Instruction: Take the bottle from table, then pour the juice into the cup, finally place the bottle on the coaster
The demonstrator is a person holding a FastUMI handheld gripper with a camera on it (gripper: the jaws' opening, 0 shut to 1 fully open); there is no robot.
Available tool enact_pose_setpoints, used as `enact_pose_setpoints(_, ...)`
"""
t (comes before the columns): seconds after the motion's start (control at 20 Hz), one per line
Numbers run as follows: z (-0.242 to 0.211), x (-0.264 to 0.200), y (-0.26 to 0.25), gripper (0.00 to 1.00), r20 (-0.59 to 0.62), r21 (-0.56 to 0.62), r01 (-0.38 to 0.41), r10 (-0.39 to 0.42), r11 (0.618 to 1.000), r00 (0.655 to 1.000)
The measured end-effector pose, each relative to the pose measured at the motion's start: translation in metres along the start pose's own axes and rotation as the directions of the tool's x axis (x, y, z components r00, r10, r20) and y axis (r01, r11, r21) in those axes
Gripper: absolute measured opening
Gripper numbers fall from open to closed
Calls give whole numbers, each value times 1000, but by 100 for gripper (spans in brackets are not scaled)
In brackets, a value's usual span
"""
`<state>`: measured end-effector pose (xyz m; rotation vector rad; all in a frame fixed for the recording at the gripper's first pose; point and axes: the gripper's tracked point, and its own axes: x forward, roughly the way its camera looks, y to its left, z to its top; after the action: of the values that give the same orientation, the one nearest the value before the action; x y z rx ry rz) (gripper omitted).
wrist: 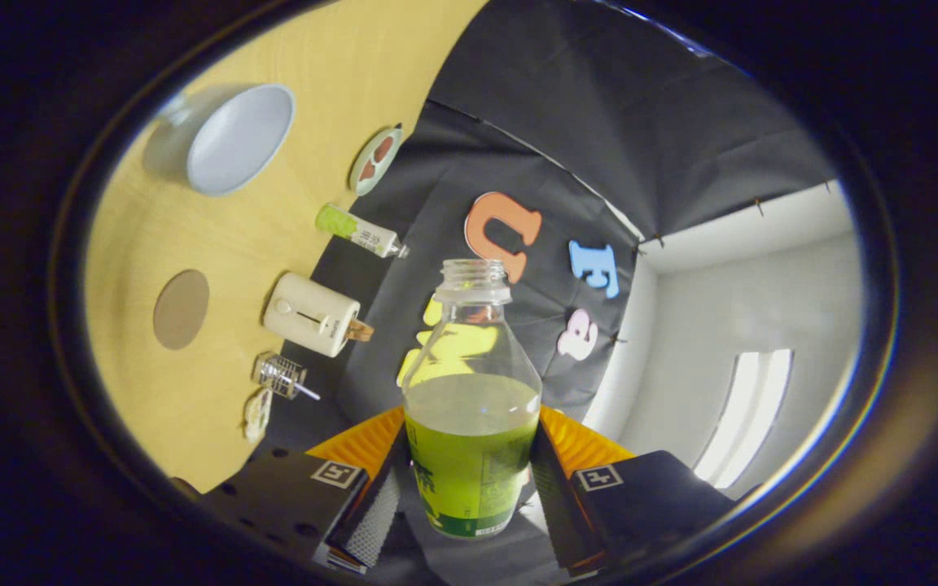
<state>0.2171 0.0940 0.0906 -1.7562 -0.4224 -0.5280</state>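
Here the gripper [471,488] holds one clear bottle [471,407] between its two fingers, both pressed against the lower body on either side. The bottle has no cap on its threaded neck and contains green juice filling roughly the lower half; the upper part is clear. It is lifted off the wooden table [151,244], and the view is tilted, so the tabletop rises at one side, with the booth wall behind the bottle. Beyond the fingers, on the table, the following items are counted. One white cup [237,140] stands farthest off, open side toward the camera; its inside appears plain white and no liquid can be made out in it. One round brown coaster [181,309] lies flat, nearer than the cup and well apart from it, with nothing on it. One small round dish [375,159] with reddish markings sits at the table's edge by the wall. One small green-and-white bottle [357,232] stands near that edge, between the dish and a cream-coloured toaster [311,314]. One small wire-framed glass object [282,376] stands just beside the toaster, its contents too small to tell. One pale item [257,413] lies next to it, unidentifiable.
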Motion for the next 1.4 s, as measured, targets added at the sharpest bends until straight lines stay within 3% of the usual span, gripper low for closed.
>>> enact_pose_setpoints(0.15, -14, 0, 12, 81, -79, 293, -57, 83, 954, 993)
enact_pose_setpoints(0.3, -28, 1, 13, 81, -138, 523, -50, 142, 851, 980)
enact_pose_setpoints(0.4, -31, 2, 16, 81, -146, 651, -56, 197, 757, 970)
enact_pose_setpoints(0.6, -34, 9, 27, 81, -139, 853, -57, 329, 520, 934)
enact_pose_setpoints(0.85, -37, 23, 44, 81, -95, 988, 34, 423, 150, 901)
enact_pose_setpoints(1.05, -37, 29, 88, 80, -74, 991, 124, 544, -56, 836)
enact_pose_setpoints(1.2, -26, 36, 115, 78, -37, 981, 138, 575, -134, 817)
enact_pose_setpoints(1.3, -23, 38, 131, 78, -63, 977, 171, 589, -130, 806)
enact_pose_setpoints(1.35, -17, 41, 135, 78, -41, 977, 155, 578, -149, 815)
enact_pose_setpoints(1.4, -9, 42, 143, 78, -35, 980, 143, 579, -142, 814)
